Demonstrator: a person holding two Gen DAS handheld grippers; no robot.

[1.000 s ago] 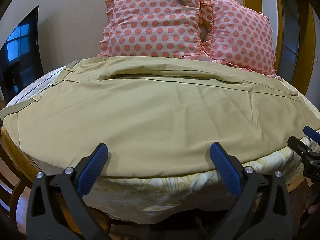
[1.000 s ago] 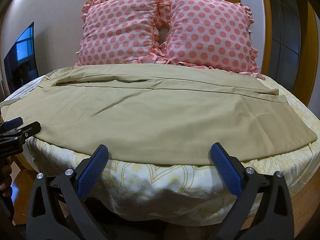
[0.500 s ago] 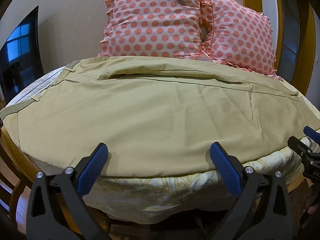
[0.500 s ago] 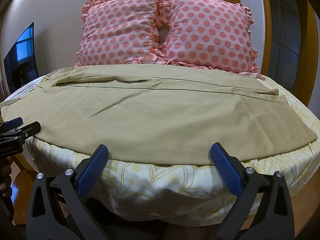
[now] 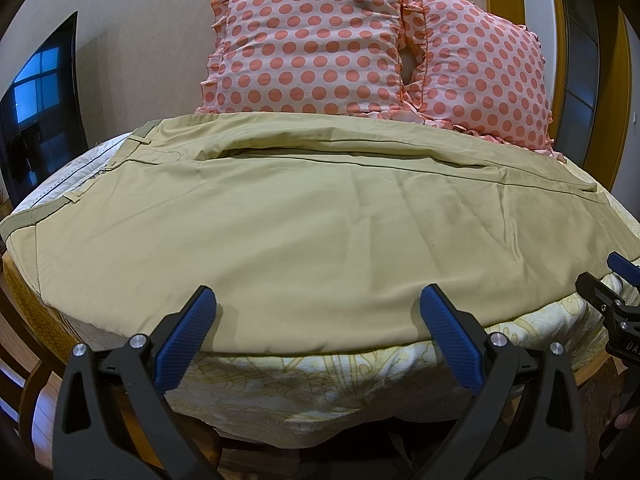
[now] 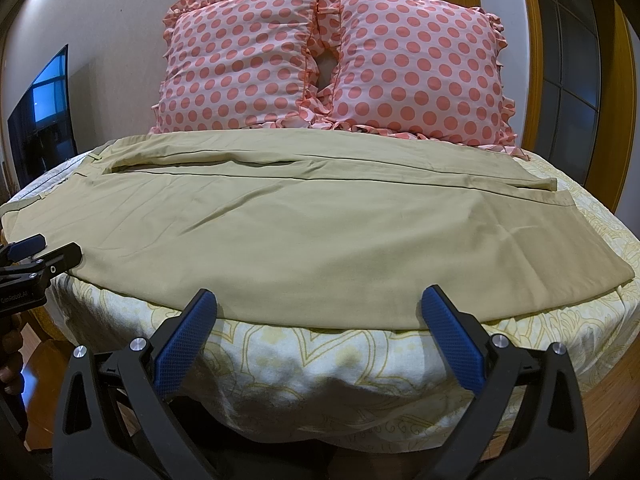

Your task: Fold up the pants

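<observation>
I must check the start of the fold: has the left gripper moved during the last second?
No. In the left wrist view, the left gripper frames the near edge of the khaki cotton pants and the pink polka-dot pillows as before.

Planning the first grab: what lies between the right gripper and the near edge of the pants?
In the right wrist view, only a bare strip of yellow-patterned bedsheet separates the open right gripper from the khaki pants.

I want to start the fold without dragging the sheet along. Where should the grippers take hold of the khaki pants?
Probably the near long edge of the khaki pants, coming in low from the bed's front. That edge lies flat along the mattress rim, just ahead of the open left gripper and right gripper.
</observation>
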